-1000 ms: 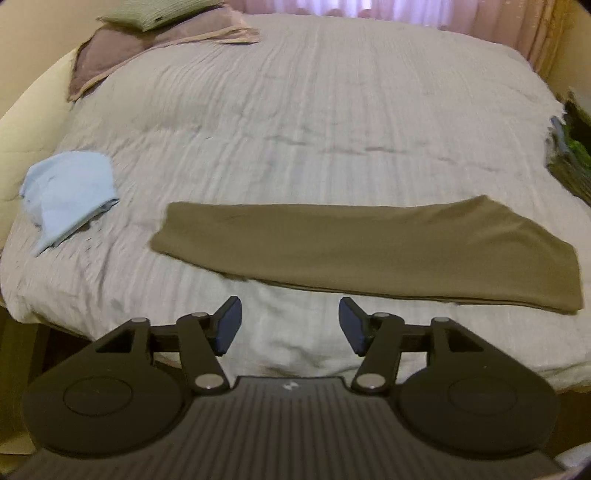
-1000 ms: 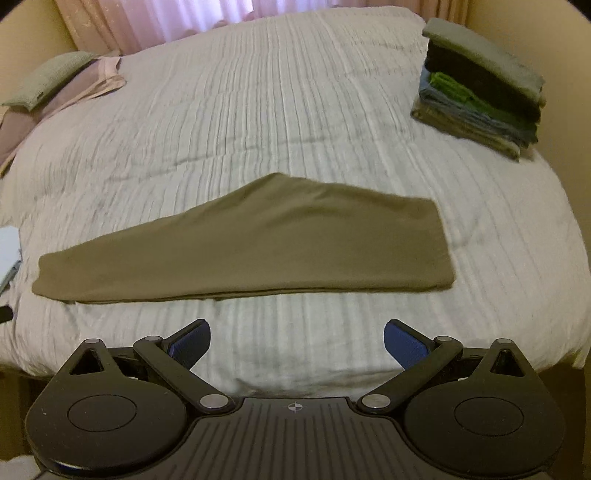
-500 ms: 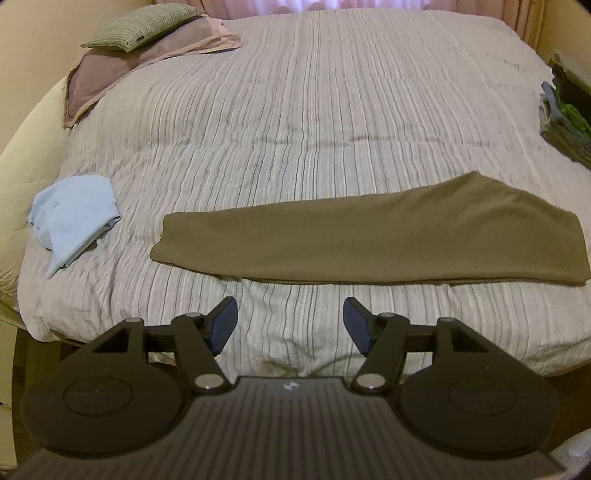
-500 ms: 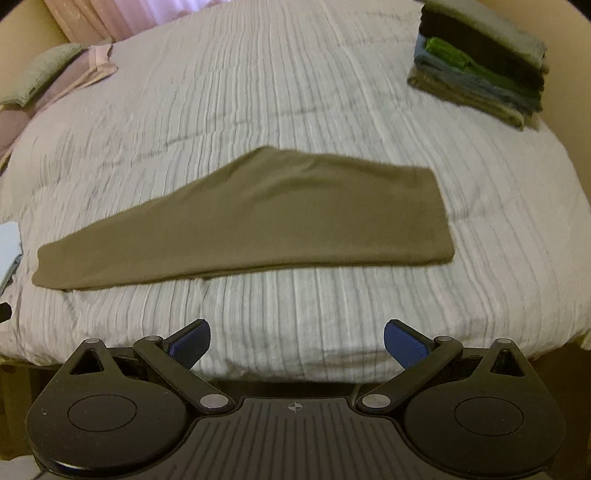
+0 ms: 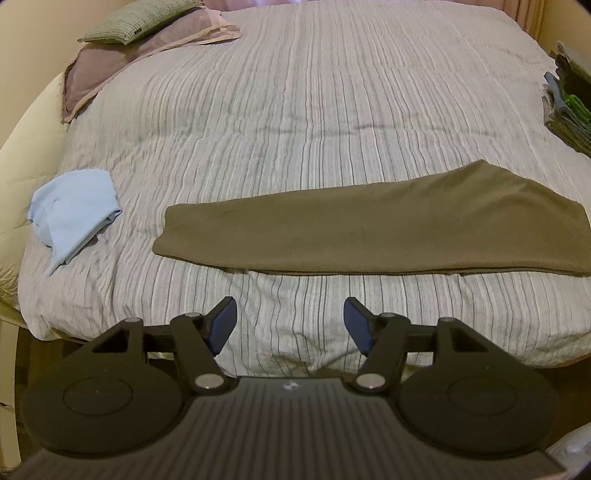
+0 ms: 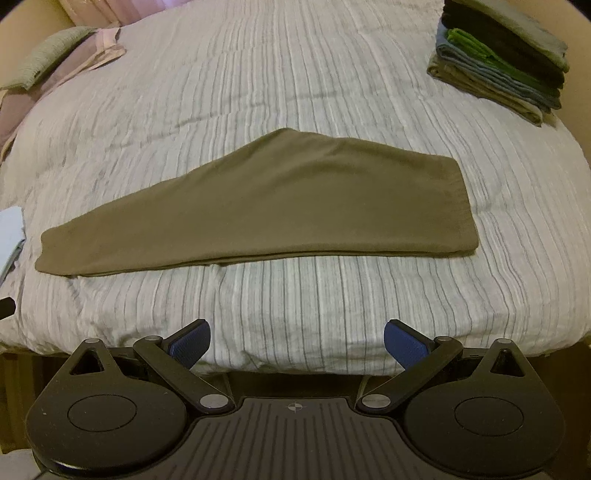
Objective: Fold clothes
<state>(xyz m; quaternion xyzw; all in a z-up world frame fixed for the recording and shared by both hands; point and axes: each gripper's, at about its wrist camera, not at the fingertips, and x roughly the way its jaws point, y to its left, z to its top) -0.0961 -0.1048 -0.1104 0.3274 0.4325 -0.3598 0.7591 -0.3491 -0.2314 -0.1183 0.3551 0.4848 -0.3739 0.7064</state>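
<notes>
I hold my left gripper (image 5: 290,319) and right gripper (image 6: 297,343) spread wide and empty above the bed's (image 6: 295,314) near edge; the olive garment (image 6: 280,206) lies flat just beyond.

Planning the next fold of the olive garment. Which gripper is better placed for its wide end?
Probably right: the olive garment's wide end lies just beyond the open right gripper; for the left gripper it is far right.

A home bedroom: a bed (image 5: 332,110) with a striped quilt, pillows (image 5: 140,14) at its head (folded clothes (image 6: 498,62) stacked nearby).
</notes>
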